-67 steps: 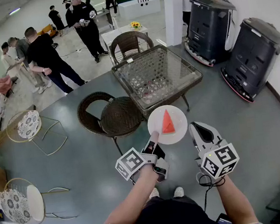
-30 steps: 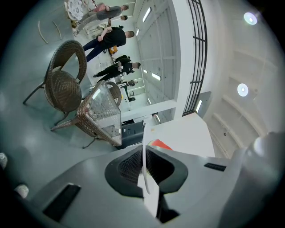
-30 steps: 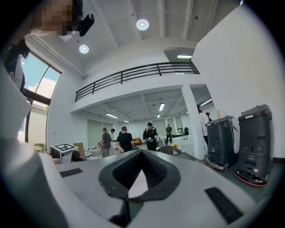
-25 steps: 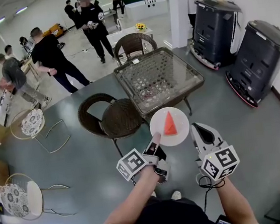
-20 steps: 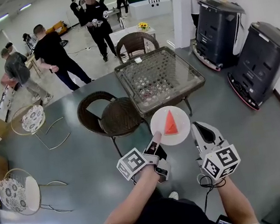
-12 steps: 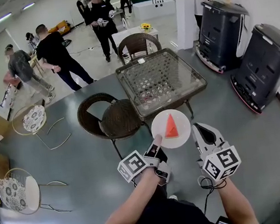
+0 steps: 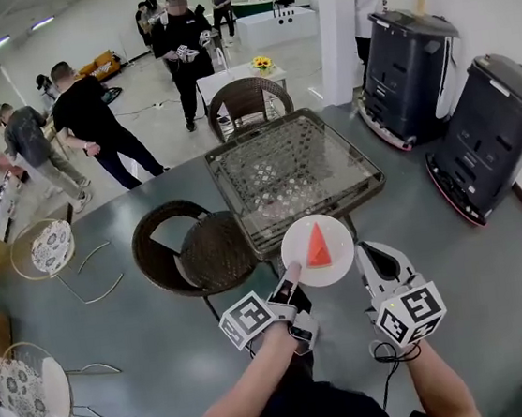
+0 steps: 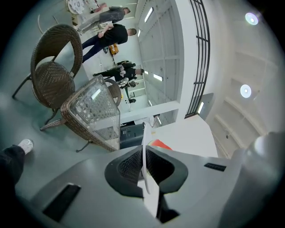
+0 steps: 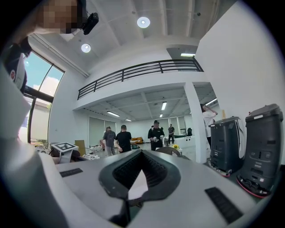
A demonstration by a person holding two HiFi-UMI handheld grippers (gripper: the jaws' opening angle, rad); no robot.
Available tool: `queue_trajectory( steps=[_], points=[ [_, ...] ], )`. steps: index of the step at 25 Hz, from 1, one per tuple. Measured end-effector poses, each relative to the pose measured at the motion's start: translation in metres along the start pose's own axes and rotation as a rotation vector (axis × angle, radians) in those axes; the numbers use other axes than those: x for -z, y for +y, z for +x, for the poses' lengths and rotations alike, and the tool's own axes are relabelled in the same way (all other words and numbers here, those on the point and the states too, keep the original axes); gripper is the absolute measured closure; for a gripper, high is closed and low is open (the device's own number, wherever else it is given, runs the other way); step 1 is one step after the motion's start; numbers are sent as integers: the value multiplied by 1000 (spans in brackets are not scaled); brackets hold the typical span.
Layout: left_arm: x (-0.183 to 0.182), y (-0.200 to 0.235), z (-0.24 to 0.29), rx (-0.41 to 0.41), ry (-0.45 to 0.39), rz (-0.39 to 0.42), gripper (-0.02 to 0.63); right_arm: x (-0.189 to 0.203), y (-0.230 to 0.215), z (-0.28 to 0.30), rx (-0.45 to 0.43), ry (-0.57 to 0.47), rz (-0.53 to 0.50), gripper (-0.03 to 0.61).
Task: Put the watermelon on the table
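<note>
Two big black machines stood by the wall. One glass-topped wicker table had two brown wicker chairs near it. One white plate held one red watermelon slice, up in the air by the table's front edge. The left gripper pinched the plate's rim. The right gripper was closed on nothing.

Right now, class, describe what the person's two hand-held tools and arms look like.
The left grey plastic tool and right grey plastic tool have black pads; each carries a white cube with black square markers. A black cable loops under the right one. Forearms are unsleeved.
</note>
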State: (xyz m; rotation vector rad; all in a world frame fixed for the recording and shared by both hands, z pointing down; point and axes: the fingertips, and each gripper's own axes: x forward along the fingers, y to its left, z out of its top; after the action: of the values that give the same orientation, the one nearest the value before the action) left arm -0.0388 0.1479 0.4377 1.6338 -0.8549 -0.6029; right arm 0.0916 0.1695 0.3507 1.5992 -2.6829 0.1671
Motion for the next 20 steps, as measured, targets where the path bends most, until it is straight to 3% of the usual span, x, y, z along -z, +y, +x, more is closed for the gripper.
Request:
queue_trajectory(
  steps=[20],
  points=[
    [-177, 40, 183, -7, 66, -36, 601, -27, -90, 245, 55, 44, -14, 578]
  ],
)
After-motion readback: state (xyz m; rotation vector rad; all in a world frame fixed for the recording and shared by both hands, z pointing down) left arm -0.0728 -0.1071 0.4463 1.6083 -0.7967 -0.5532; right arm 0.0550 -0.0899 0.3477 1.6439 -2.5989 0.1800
